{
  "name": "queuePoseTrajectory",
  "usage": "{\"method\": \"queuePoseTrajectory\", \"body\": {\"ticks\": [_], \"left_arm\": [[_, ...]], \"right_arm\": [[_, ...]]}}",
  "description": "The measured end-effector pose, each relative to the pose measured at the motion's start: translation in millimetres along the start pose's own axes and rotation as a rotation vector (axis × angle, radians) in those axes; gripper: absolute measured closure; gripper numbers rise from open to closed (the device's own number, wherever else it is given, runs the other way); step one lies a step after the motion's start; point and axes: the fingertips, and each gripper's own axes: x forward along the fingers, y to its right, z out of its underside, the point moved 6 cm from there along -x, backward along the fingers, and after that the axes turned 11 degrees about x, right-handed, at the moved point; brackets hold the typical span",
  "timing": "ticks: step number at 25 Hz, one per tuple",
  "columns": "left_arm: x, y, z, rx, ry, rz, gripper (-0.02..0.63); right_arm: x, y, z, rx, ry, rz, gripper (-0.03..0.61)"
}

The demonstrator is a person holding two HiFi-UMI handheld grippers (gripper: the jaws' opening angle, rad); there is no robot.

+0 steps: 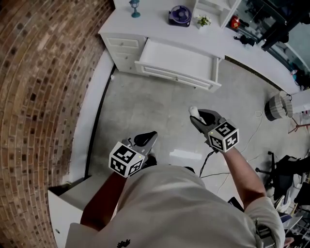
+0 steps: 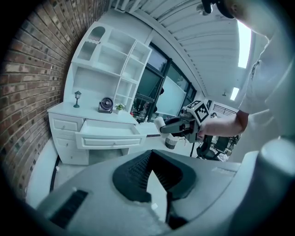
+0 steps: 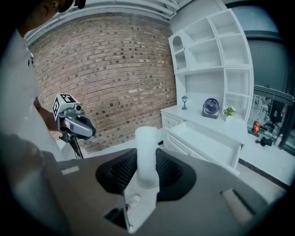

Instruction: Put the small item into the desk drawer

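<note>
The right gripper (image 3: 146,171) has its fingers clamped on the small item (image 3: 146,147), a white cylinder standing between the pads and poking out past the tips. Ahead of those fingers, well apart, the desk drawer (image 1: 177,59) sits pulled open. The left gripper (image 2: 151,156) hangs alongside, fingers pressed together at the tips, nothing between them

The wall (image 1: 38,72) is patterned in red-brown brick, and the floor (image 1: 145,106) is finished in grey. The surface (image 1: 155,24), drawer (image 1: 179,60) and item (image 1: 193,111) are coloured white. Black-and-white square markers are carried on the left gripper (image 1: 151,136) and right gripper (image 1: 194,117). The fan (image 1: 180,15) is coloured purple, the lamp (image 1: 134,8) teal.
</note>
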Motion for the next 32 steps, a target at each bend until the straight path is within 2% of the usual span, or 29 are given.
{"method": "queuePoseTrajectory", "body": {"ticks": [5, 13, 27, 32], "left_arm": [[-4.4, -50.9, -5.5, 0.017, 0.008, 0.014, 0.607], [3.3, -113.3, -20.9, 0.000, 0.027, -0.025, 0.607], [63.0, -233.8, -77.2, -0.084, 0.000, -0.193, 0.607], [80.1, -265.3, -88.8, -0.135, -0.017, -0.269, 0.607]], "right_arm": [[38.5, 15.7, -40.2, -0.021, 0.004, 0.039, 0.448], [92.7, 62.6, -105.4, -0.089, -0.020, 0.059, 0.448], [235.6, 215.9, -192.4, -0.104, -0.151, -0.005, 0.448], [299.8, 265.6, -203.5, -0.119, -0.221, -0.021, 0.448]]}}
